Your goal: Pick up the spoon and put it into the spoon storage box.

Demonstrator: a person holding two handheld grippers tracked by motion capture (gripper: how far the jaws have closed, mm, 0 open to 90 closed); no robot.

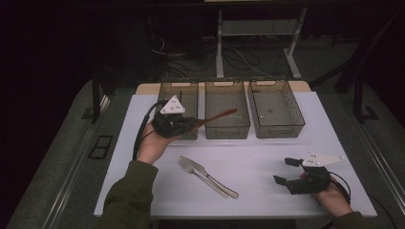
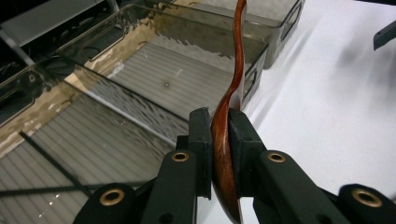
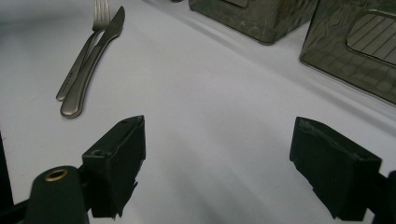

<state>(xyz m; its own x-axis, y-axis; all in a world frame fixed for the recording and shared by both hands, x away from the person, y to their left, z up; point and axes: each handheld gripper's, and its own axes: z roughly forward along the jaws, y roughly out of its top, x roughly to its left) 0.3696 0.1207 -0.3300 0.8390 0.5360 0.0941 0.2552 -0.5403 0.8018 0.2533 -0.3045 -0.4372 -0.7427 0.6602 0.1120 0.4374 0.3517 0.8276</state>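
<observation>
The left gripper (image 1: 184, 123) clamps a wooden spoon (image 1: 217, 116) by one end, its long axis pointing toward three o'clock over the middle bin (image 1: 227, 130), while the right gripper (image 1: 285, 171) rests open.

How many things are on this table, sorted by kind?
Clear bins: 3
Wooden spoon, held in the left gripper: 1
Metal fork: 1
Metal knife: 1
Total: 6
</observation>
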